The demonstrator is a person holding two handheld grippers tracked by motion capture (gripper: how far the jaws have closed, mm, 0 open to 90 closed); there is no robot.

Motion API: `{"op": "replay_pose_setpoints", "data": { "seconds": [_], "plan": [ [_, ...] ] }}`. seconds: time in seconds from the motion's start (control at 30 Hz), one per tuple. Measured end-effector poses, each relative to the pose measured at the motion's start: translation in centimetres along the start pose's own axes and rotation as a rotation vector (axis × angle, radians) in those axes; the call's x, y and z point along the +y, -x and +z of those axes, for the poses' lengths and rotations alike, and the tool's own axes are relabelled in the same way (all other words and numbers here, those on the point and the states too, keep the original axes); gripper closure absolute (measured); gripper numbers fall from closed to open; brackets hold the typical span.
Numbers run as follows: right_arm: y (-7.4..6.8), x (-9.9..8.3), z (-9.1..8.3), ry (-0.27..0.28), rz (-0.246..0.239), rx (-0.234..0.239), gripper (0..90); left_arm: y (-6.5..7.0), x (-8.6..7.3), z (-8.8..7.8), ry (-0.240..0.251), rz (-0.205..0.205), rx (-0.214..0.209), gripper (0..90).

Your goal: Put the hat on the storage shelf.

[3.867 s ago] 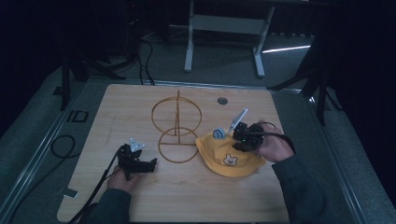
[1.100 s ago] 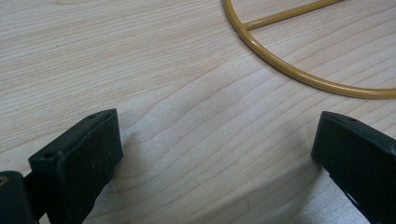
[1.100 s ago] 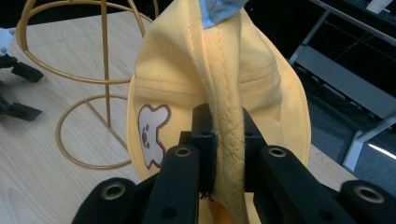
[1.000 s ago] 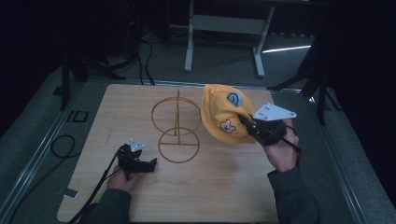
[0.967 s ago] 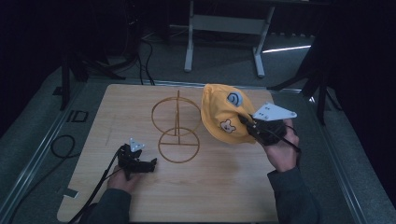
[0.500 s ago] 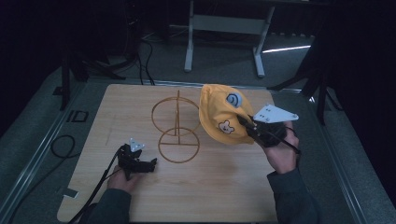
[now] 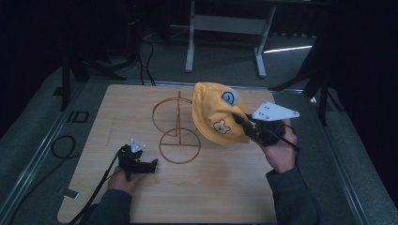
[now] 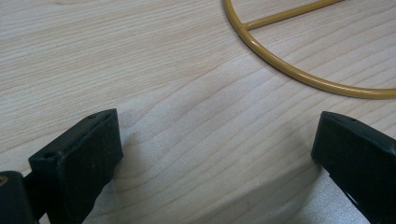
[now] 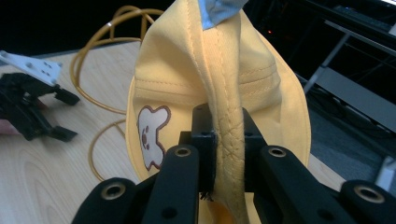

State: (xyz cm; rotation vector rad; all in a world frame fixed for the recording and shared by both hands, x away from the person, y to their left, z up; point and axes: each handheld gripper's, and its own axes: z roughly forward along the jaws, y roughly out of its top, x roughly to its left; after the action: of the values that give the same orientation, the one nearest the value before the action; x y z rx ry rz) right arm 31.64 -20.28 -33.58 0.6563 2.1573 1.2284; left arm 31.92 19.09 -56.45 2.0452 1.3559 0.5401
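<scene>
Holding the yellow cap (image 7: 217, 116) aloft, my right gripper (image 7: 247, 126) sits right of centre in the high view, its jaws clamped on a folded edge of the fabric. In the right gripper view the 2 black jaws pinch a stitched seam of the cap (image 9: 224, 116) between them, the bear patch (image 9: 150, 135) showing at centre left. The cap hangs clear of the table (image 7: 117, 108), just to the right of the wire stand (image 7: 178, 126), whose upright ring and flat base ring are bare. My left gripper (image 7: 141, 164) rests low at the lower left of the high view, near the stand's base; in the left gripper view its jaws stand wide apart with nothing between them, and an arc of the base ring (image 8: 299, 74) crosses the upper right of that frame.

Step in hand, as I judge it: carrying the cap toward the stand to hang it there. The next move calls for bringing the cap's hollow over the top of the upright ring, lowering it until the crown seats, and only then letting go. The light stand could tip if nudged; the idle left gripper is well placed to steady its base.
</scene>
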Motion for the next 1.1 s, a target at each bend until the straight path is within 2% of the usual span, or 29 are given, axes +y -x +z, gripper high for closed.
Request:
{"op": "replay_pose_setpoints", "data": {
  "seconds": [0.03,0.5,0.7,1.1],
  "plan": [
    [0.1,0.2,0.0,0.009,0.012,0.019,82.6,0.0,0.0,0.0,0.000,0.000,0.000,1.9],
    [-0.1,1.9,0.0,0.058,0.009,0.047,82.6,0.0,0.0,0.0,0.000,0.000,0.000,1.9],
    [-0.3,3.0,0.0,0.087,0.010,0.083,82.5,0.0,0.0,0.0,0.000,0.000,0.000,1.9],
    [-0.4,3.4,0.7,0.084,0.014,0.109,82.4,0.0,0.0,0.0,0.005,-0.003,0.001,1.9]
  ]
}}
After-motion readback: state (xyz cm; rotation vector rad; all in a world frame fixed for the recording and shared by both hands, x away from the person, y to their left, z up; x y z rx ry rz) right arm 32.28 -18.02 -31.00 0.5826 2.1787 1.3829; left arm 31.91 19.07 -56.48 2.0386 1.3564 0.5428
